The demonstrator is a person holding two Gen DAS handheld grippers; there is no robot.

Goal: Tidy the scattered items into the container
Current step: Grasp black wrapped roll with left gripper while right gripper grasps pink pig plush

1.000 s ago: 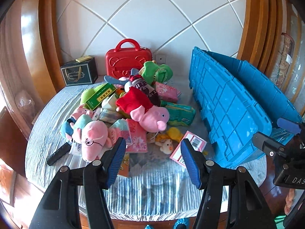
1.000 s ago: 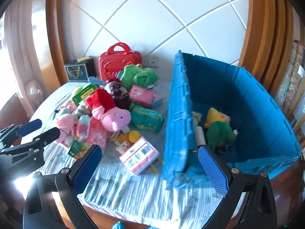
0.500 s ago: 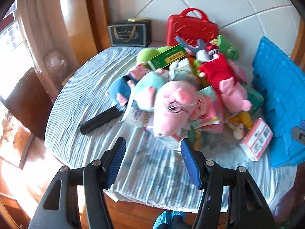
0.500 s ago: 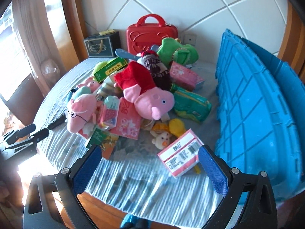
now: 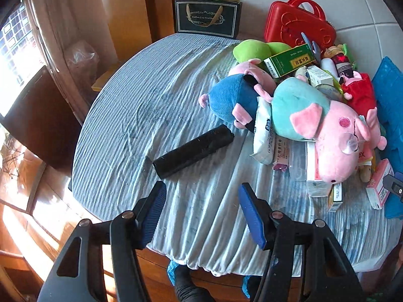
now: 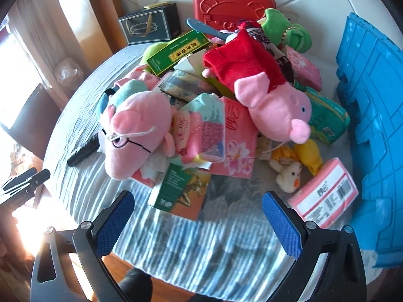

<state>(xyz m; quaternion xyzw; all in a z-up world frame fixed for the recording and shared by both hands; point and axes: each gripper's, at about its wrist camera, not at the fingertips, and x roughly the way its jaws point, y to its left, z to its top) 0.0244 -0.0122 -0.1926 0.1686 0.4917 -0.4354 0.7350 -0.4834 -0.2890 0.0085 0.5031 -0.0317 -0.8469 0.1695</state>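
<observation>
A: Status on the tidy-up?

B: Early, by the look of it. The pile is on the table, none of it in hand. Left tongs are spread with nothing between the pads, hovering over bare cloth just short of the black cylinder. Right tongs are also spread and empty, above the near edge of the heap.

A: Container?

B: Blue crate at the right edge of the table. Only its outer wall shows, so what's inside can't be told.

A: What's left out?

B: Nearly everything visible. Pink pig plush with glasses, pig plush in the red dress, green box, pink tissue packs, pink barcode pack just beside the crate, small yellow toys.

A: The red case and dark gift bag?

B: Red case and bag stand at the back, apart from the heap. Unclear whether they count as clutter.

A: Closest pick?

B: Probably the cylinder for the left, the box under the pile's edge for the right.
</observation>
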